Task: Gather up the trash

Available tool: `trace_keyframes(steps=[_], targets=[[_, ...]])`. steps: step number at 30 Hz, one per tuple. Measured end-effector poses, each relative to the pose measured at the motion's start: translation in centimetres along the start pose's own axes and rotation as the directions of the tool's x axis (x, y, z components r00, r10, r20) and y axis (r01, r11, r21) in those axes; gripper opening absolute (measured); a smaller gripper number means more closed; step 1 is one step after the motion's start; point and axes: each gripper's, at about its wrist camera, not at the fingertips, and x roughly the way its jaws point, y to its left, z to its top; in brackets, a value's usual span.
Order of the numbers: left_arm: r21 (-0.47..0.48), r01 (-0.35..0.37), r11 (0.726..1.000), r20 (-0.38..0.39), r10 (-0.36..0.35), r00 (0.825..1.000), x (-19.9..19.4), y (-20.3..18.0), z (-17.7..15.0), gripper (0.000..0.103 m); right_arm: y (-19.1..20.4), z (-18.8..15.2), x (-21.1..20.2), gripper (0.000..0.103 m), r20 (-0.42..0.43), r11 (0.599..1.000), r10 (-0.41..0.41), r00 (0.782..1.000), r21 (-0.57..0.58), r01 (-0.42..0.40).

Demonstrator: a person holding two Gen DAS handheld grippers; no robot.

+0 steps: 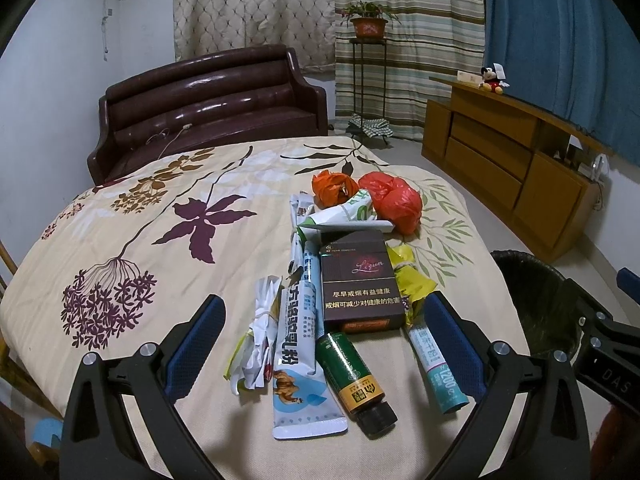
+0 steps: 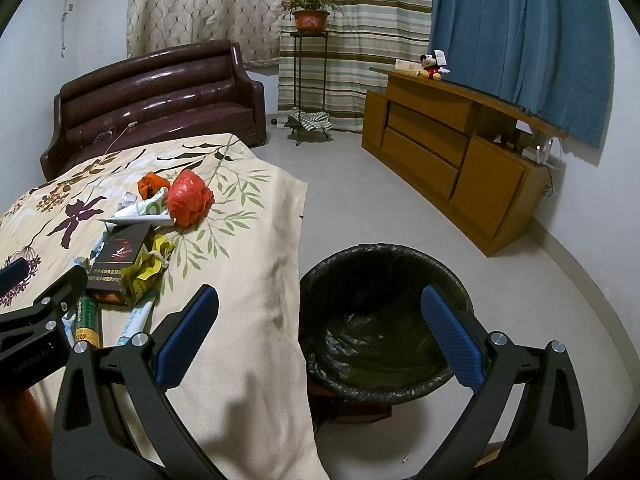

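A pile of trash lies on the floral tablecloth (image 1: 120, 216): a dark cigarette box (image 1: 356, 276), a green bottle (image 1: 354, 376), a long white-blue sachet (image 1: 300, 344), crumpled white paper (image 1: 260, 340), a teal sachet (image 1: 436, 368), a yellow wrapper (image 1: 412, 280), a red plastic bag (image 1: 394, 200) and an orange bag (image 1: 334, 188). My left gripper (image 1: 324, 300) is open, its fingers straddling the near end of the pile without touching it. My right gripper (image 2: 319, 292) is open and holds nothing, hovering over the table's edge and the black-lined bin (image 2: 380, 320), which looks empty.
The bin stands on the tiled floor (image 2: 380, 200) right beside the table's right edge. A dark leather sofa (image 1: 212, 108) sits behind the table. A wooden cabinet (image 2: 452, 160) runs along the right wall, with a plant stand (image 2: 310, 80) by the curtains.
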Motion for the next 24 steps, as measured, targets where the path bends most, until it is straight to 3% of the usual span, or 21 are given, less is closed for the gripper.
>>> trace_keyframes(steps=[24], targets=[[-0.002, -0.001, 1.0, -0.031, 0.001, 1.0, 0.5, 0.9, -0.3, 0.096, -0.1, -0.8, 0.3, 0.099, -0.01, 1.0, -0.001, 1.0, 0.01, 0.001]])
